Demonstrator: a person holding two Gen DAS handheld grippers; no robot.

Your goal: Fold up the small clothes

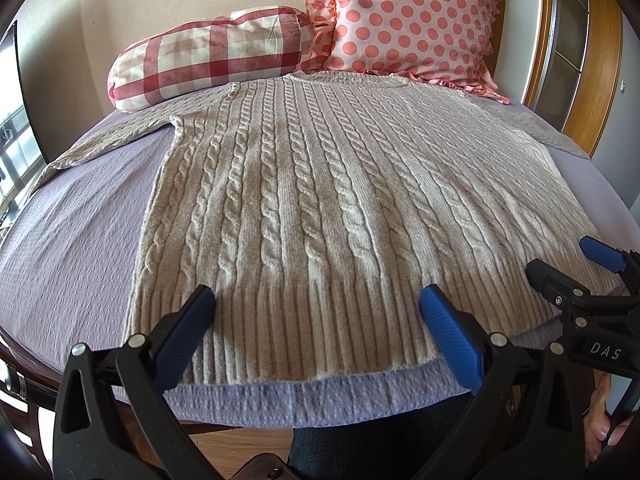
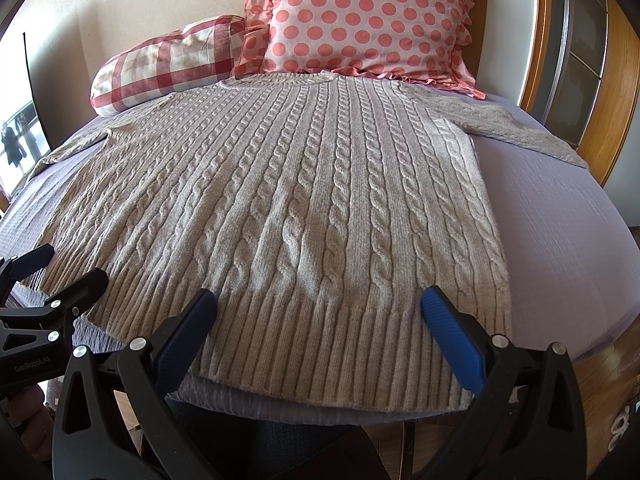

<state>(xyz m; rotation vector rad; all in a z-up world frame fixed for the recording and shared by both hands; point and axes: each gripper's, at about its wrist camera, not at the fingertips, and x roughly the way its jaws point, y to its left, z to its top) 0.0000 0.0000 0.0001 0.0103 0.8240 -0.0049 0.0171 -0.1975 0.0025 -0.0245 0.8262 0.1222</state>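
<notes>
A beige cable-knit sweater [image 1: 320, 184] lies flat on a bed with a lilac cover [image 1: 76, 240], hem toward me, neck toward the pillows, sleeves spread out to both sides. It also fills the right wrist view [image 2: 304, 200]. My left gripper [image 1: 316, 304] is open and empty, hovering over the ribbed hem left of centre. My right gripper [image 2: 318, 306] is open and empty over the hem right of centre. The right gripper also shows in the left wrist view [image 1: 572, 260], and the left gripper in the right wrist view [image 2: 68, 268].
A red checked bolster [image 1: 208, 56] and a pink polka-dot pillow [image 1: 416, 16] lean at the head of the bed. A wooden door frame [image 1: 580, 52] stands to the right. The bed's near edge [image 1: 320, 400] is just below the hem, wooden floor beneath.
</notes>
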